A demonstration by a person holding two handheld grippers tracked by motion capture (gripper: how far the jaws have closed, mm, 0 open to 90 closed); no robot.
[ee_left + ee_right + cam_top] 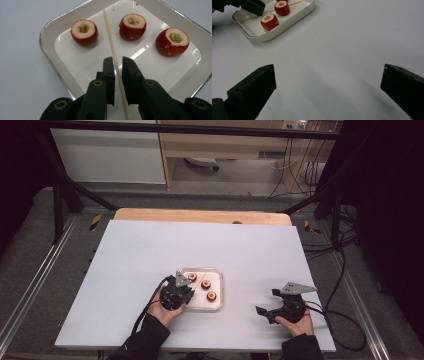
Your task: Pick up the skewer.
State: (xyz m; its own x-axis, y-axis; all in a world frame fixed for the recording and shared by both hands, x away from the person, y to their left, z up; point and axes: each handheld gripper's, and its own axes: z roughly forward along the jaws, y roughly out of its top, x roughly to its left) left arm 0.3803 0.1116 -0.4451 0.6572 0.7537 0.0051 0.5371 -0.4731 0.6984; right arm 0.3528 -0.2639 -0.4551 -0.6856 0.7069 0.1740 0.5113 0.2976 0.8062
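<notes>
My left gripper [117,68] has its fingers narrowed around a thin skewer [111,42] lying in the tray [53,65] beside three cored fruits [132,26]; it could slip. My right gripper [328,82], well right of the tray, gapes wide, empty.

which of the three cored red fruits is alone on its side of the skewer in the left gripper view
The leftmost fruit. It sits alone to the left of the wooden skewer; the middle fruit and the right fruit both lie on the skewer's other side.
</notes>
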